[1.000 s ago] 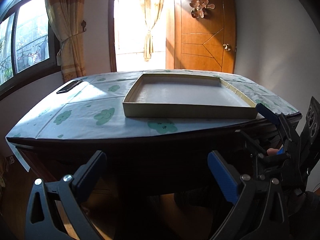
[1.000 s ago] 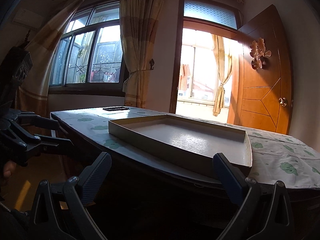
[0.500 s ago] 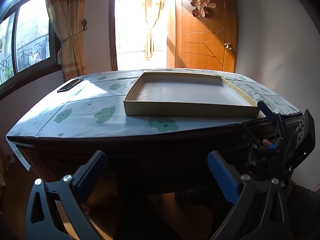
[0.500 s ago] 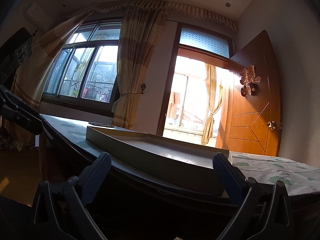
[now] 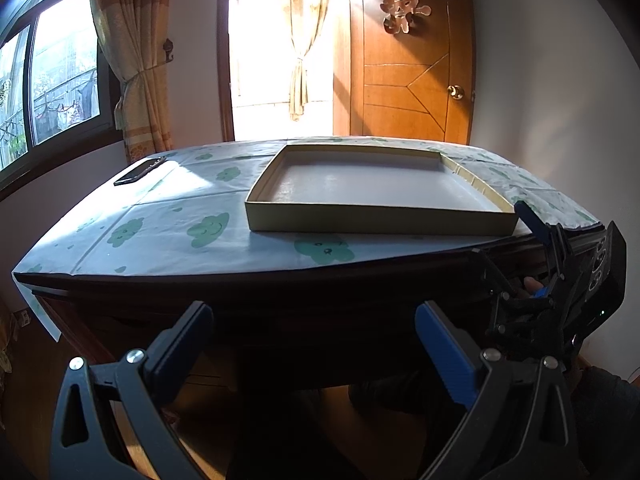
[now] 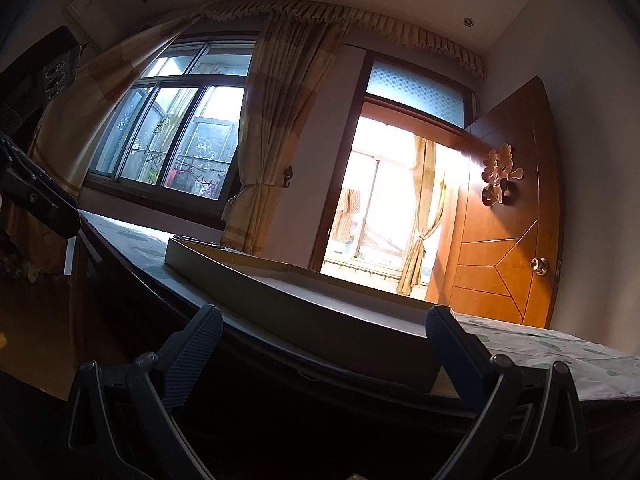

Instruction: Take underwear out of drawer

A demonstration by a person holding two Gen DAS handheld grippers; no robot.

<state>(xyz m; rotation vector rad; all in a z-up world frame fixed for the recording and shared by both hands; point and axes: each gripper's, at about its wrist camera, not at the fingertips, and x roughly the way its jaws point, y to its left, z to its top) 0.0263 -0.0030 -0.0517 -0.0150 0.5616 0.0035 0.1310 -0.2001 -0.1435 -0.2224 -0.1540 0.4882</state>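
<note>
No underwear shows in either view. The dark wooden front [image 5: 320, 300] below the table top is in deep shadow, and I cannot make out a drawer in it. My left gripper [image 5: 314, 322] is open and empty, level with that front and a little back from it. My right gripper [image 6: 324, 320] is also open and empty, low at the table edge and tilted upward. In the left wrist view the right gripper [image 5: 510, 240] sits at the table's right front corner, held by a hand [image 5: 530, 282].
A shallow beige cardboard tray [image 5: 376, 222] lies empty on the patterned tablecloth [image 5: 168, 220]. A black phone [image 5: 139, 170] rests at the table's far left. The left gripper's frame [image 6: 36, 200] shows at the left edge. Windows, curtains and a wooden door [image 5: 408, 80] stand behind.
The right gripper has dropped toward the table's front edge and tilted upward, so its view now shows more wall and ceiling. The left gripper has barely moved.
</note>
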